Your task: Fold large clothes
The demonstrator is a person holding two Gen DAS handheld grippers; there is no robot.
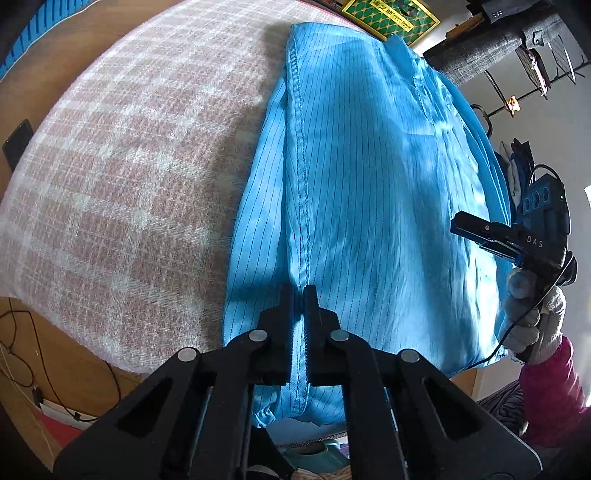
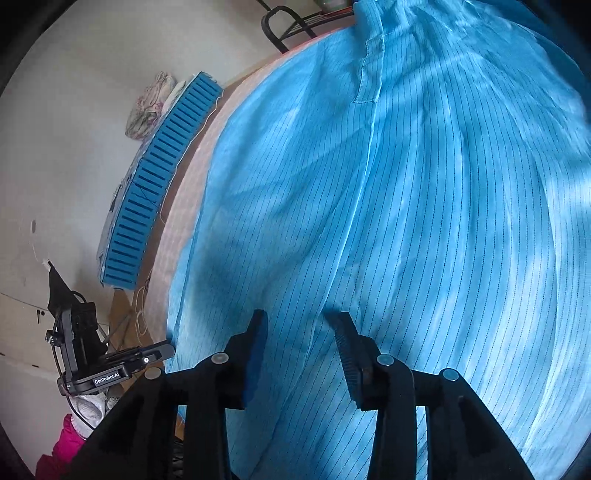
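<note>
A large blue garment [image 1: 369, 206] with thin dark pinstripes lies spread on a pink-and-white checked blanket [image 1: 122, 177]. In the left wrist view my left gripper [image 1: 298, 295] is shut on the garment's stitched seam near its front edge. The right gripper [image 1: 461, 230] shows at the right side of the cloth, held by a gloved hand [image 1: 532, 317]. In the right wrist view the garment [image 2: 424, 203] fills the frame. My right gripper [image 2: 301, 321] stands open just above it, a raised fold of cloth running between the fingers without being pinched. The left gripper [image 2: 168, 350] shows at the cloth's left edge.
A blue slatted panel [image 2: 159, 184] and a cloth bundle [image 2: 147, 107] lie against the wall beyond the blanket. A black metal rack [image 2: 284, 26] stands at the far end. A grey garment [image 1: 491, 48] hangs at the upper right. Cables [image 1: 22, 350] trail on the floor at left.
</note>
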